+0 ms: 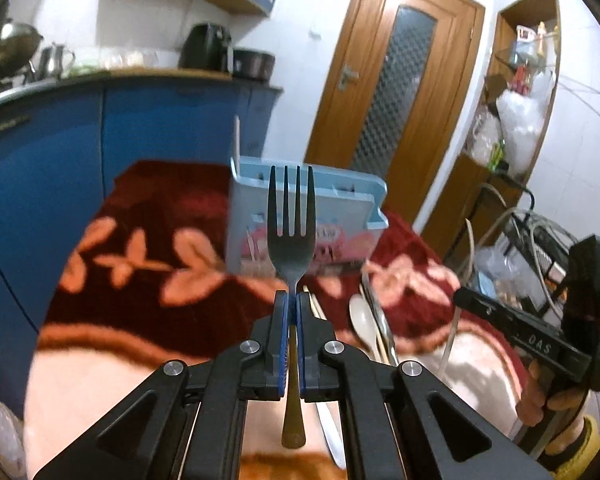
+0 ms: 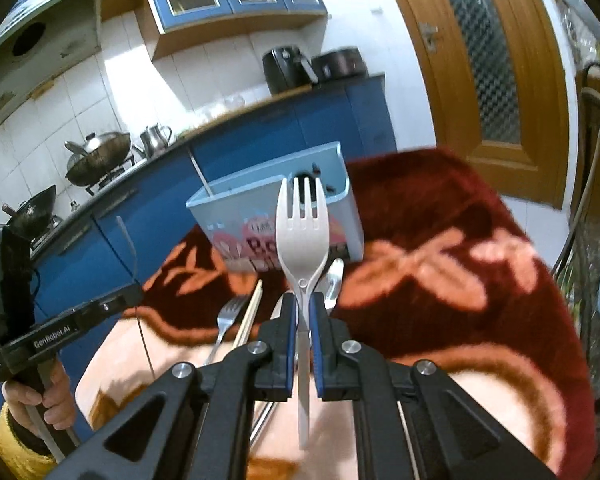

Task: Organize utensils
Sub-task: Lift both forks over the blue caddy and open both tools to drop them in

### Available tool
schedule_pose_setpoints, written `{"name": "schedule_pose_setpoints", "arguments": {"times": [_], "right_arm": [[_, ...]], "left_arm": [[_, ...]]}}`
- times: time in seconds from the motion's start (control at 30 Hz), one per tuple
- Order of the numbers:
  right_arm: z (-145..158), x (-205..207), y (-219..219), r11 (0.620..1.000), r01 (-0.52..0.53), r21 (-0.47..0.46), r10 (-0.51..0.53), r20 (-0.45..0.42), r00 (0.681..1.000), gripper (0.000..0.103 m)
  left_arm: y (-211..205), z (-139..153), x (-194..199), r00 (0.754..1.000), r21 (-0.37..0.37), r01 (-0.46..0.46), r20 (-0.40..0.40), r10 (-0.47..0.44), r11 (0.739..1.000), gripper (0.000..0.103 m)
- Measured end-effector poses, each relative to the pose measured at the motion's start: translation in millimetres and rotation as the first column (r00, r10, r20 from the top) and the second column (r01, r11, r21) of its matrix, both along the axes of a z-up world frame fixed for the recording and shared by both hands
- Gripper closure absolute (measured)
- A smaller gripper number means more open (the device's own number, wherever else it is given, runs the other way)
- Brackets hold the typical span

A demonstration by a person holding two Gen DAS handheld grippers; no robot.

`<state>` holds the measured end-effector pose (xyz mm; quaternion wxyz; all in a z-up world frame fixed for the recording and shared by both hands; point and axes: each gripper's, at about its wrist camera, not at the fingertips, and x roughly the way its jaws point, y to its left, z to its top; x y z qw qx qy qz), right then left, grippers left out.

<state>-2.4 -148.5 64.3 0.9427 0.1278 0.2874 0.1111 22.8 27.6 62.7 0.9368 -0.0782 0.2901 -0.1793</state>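
Left wrist view, red floral cloth (image 1: 148,200), blue cabinets (image 1: 60,152), wooden door (image 1: 396,92), tool (image 1: 292,300) gripping metal fork (image 1: 291,236)

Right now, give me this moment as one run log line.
left gripper: shut on metal fork | right gripper: shut on white plastic fork | blue holder: upright ahead | more utensils on cloth

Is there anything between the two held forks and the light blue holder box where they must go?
Nothing visible. The dark metal fork in the left tool and the white plastic fork in the right tool face the light blue plastic holder box over open air.
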Motion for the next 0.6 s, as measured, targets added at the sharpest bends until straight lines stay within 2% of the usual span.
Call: {"name": "schedule_pose_setpoints", "arguments": {"times": [0.33, 0.6], "right_arm": [[20.0, 8.7, 6.6, 1.000, -0.008, -0.020, 0.009, 0.082, 0.997, 0.095], [37.6, 26.8, 7.4, 0.999, -0.010, -0.046, 0.016, 0.133, 0.991, 0.095]], "left_arm": [[3.8, 37.6, 17.8, 0.993, -0.052, -0.032, 0.109, 0.037, 0.998, 0.100], [2.3, 72.2, 45.6, 0.976, -0.041, -0.067, 0.203, 0.074, 0.997, 0.100]]}}
